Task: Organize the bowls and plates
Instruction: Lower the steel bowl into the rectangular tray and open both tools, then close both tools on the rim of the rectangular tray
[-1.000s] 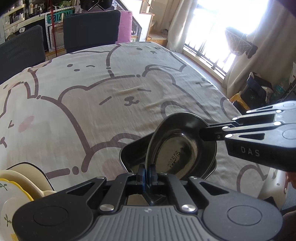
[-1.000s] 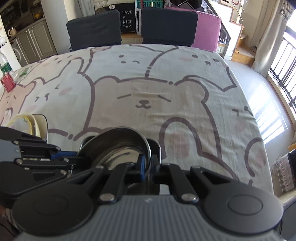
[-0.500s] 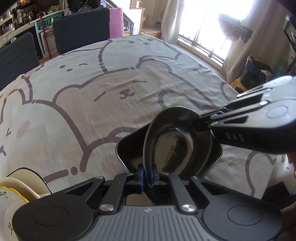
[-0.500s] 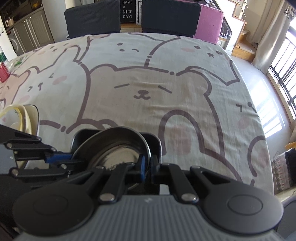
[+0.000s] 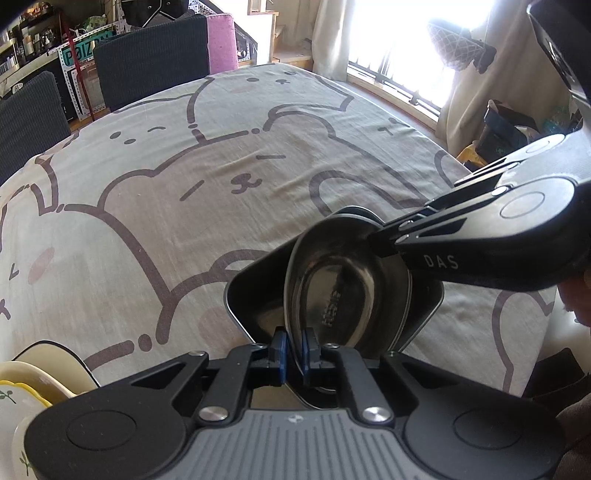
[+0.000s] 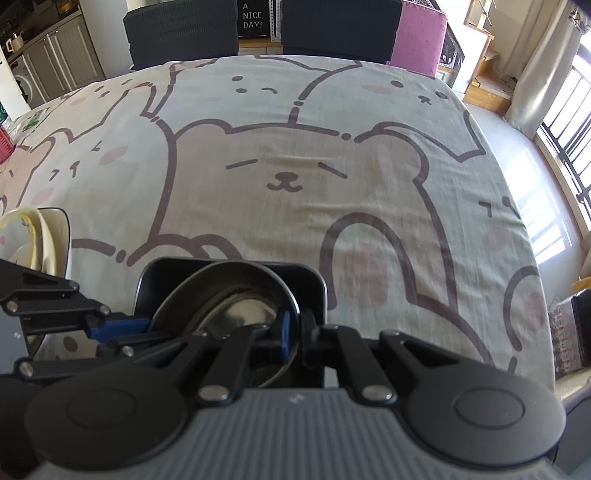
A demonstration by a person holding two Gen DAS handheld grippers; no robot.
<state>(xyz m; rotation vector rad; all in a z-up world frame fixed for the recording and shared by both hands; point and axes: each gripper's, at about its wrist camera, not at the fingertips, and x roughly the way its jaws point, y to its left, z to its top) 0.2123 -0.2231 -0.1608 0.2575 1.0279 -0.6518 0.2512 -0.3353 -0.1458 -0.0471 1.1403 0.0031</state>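
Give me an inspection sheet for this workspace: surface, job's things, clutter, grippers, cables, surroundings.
Surface: table under a bear-print tablecloth, mostly bare.
Job's things: steel bowl tilted in a black square dish; cream and yellow plates stacked at the left edge.
Clutter: a red item at the far left table edge, too small to identify.
Grippers: left hand-held gripper straddles the bowl's near rim, jaws close together; right hand-held gripper is shut on the opposite rim.
Cables: nothing seen.
Surroundings: dark chairs, a pink chair back, curtained window with strong backlight.
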